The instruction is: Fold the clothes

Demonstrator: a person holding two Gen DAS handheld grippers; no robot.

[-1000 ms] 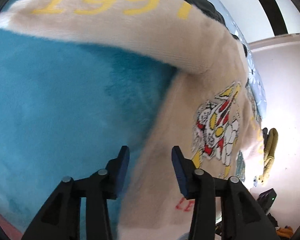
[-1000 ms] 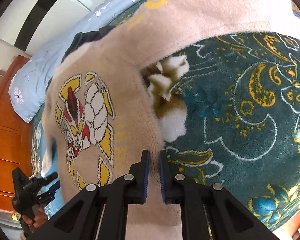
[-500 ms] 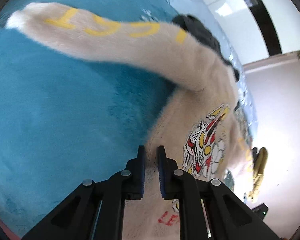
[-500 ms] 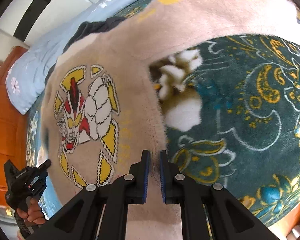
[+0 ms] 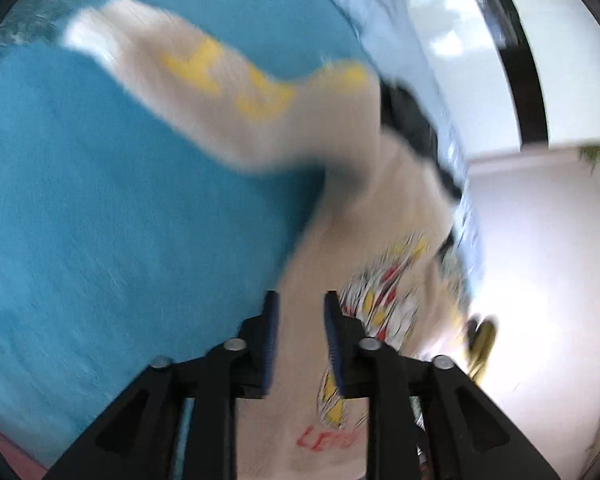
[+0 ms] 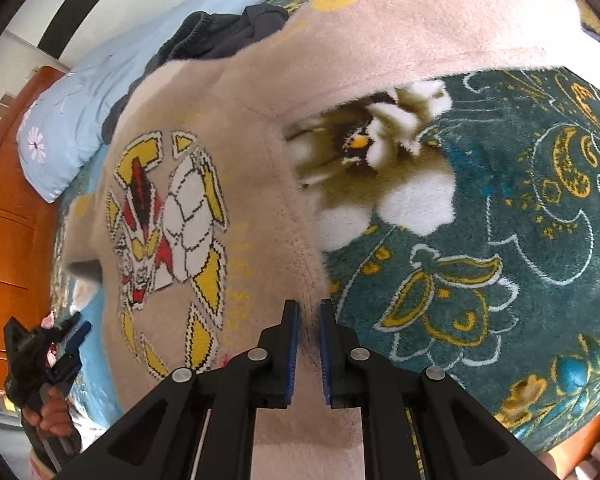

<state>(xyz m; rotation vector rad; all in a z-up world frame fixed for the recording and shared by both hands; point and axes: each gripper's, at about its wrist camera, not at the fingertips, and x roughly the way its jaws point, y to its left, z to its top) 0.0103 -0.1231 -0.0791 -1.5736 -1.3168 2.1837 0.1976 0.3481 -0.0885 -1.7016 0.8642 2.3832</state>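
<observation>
Sweater (image 6: 204,216), beige and fuzzy, spread flat across the bed, hem toward both cameras. Seen from the left wrist, badly blurred: plain turquoise blanket (image 5: 112,208) filling the left side, one sleeve (image 5: 220,92) with yellow lettering stretched out over it, red script near the hem, a dark garment (image 5: 408,120) past the shoulder, a white wall on the right. Left tongs (image 5: 299,312) parted around the sweater's left edge near the hem, blue pads with a clear gap between them; whether cloth is pinched, cannot tell. Seen from the right wrist, sharp: orange wooden headboard (image 6: 8,216) at far left, a pale blue flowered pillow (image 6: 60,128), the same left tongs (image 6: 74,334) small in the lower left corner, held by a bare hand (image 6: 50,416). Robot-like figure in red, yellow and white (image 6: 168,232) knitted on the chest, readable only here. Other sleeve (image 6: 440,36) arching along the top over a dark teal blanket with gold paisley and a white flower (image 6: 500,240), a pattern hidden from the left view. Right tongs (image 6: 309,322) nearly closed, pinching the sweater's right side edge just above the hem.
</observation>
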